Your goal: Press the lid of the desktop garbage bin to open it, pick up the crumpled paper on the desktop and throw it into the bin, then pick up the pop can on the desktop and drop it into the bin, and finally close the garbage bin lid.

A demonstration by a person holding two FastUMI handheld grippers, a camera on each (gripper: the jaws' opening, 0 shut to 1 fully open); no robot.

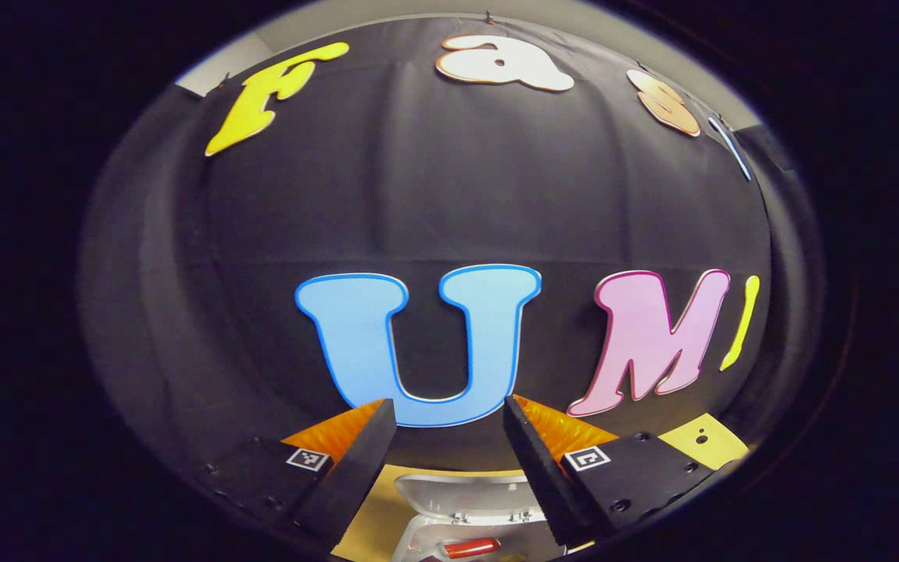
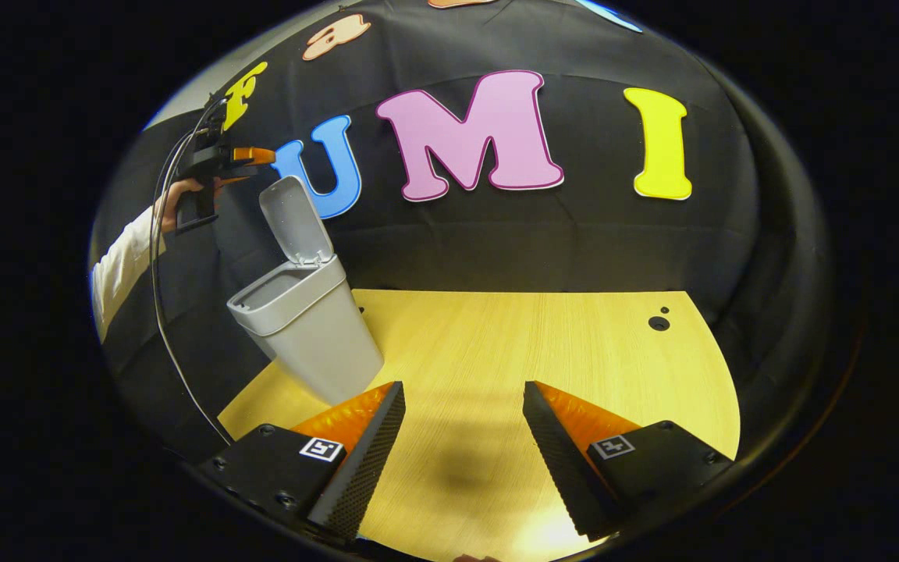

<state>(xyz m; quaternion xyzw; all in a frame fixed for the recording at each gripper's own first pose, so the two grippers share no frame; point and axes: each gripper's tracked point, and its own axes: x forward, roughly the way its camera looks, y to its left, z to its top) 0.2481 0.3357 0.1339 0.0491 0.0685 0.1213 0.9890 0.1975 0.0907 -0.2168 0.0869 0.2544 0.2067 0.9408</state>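
The left claw (image 1: 449, 437) is up high, right over the bin (image 1: 457, 499). Its two fingers are spread wide and nothing is between them. Just under them, in the left gripper view, sits the open mouth of the bin, and a red thing (image 1: 471, 547) lies inside. That looks like the pop can, so it may already be in the bin. I cannot see the crumpled paper, so I cannot tell where it is; it may be in the bin too.

In the right gripper view the bin (image 2: 309, 336) stands on the yellow table (image 2: 559, 351), ahead of the right claw and off to its left. The lid (image 2: 293, 218) is tipped up and back, so the bin is open. The left claw (image 2: 250, 154) hangs in the air just above the top edge of the lid, held by a hand (image 2: 180, 195) in a white sleeve (image 2: 118, 269). It seems to wait there because that is a good place to push the lid down from.

The right claw (image 2: 461, 437) is low over the table, well apart from the bin. Its fingers are spread wide too, with bare table between them. It looks like it keeps out of the way.

I think the last job is left: shutting the lid.
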